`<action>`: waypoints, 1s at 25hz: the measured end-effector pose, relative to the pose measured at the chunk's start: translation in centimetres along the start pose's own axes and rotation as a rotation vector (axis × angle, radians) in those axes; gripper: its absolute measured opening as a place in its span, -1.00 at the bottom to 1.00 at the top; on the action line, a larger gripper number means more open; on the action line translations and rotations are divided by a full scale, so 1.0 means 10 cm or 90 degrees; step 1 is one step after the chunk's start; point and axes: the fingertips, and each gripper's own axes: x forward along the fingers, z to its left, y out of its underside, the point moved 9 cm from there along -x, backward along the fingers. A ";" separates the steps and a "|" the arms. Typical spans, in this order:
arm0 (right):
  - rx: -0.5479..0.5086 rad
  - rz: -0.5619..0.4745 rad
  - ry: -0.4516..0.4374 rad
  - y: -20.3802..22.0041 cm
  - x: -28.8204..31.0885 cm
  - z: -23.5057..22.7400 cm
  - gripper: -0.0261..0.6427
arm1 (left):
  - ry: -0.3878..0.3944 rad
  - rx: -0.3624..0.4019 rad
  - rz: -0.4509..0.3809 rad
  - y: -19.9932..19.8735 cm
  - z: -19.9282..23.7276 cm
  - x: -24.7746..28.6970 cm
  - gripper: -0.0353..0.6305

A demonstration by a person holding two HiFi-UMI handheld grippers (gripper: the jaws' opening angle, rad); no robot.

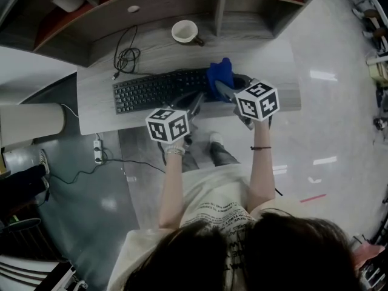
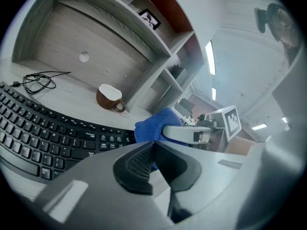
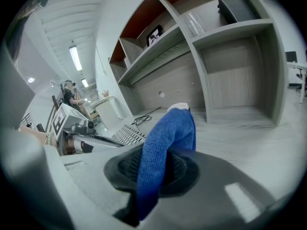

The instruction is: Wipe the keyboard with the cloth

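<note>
A black keyboard (image 1: 160, 88) lies on the grey desk (image 1: 97, 111); its keys also fill the lower left of the left gripper view (image 2: 43, 138). My right gripper (image 1: 225, 91) is shut on a blue cloth (image 1: 219, 76), held above the keyboard's right end. In the right gripper view the blue cloth (image 3: 165, 147) stands pinched upright between the jaws. My left gripper (image 1: 195, 105) hovers over the desk's front edge just left of the right one, jaws shut with nothing between them. The left gripper view shows the cloth (image 2: 153, 126) ahead.
A brown-and-white cup (image 1: 185, 32) stands at the back of the desk, also in the left gripper view as the cup (image 2: 109, 97). A coiled black cable (image 1: 125, 58) lies behind the keyboard. Shelving rises behind the desk. A power strip (image 1: 97, 150) sits on the floor.
</note>
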 end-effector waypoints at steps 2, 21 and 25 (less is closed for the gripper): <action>0.003 0.002 0.000 -0.01 0.05 0.02 -0.75 | 0.001 -0.001 0.002 -0.01 0.04 -0.03 -0.88; 0.004 0.019 -0.006 -0.08 0.42 0.29 -0.75 | -0.006 -0.018 -0.001 -0.06 0.35 -0.35 -0.88; 0.004 0.020 -0.012 -0.08 0.50 0.37 -0.75 | -0.011 -0.019 -0.004 -0.06 0.41 -0.44 -0.88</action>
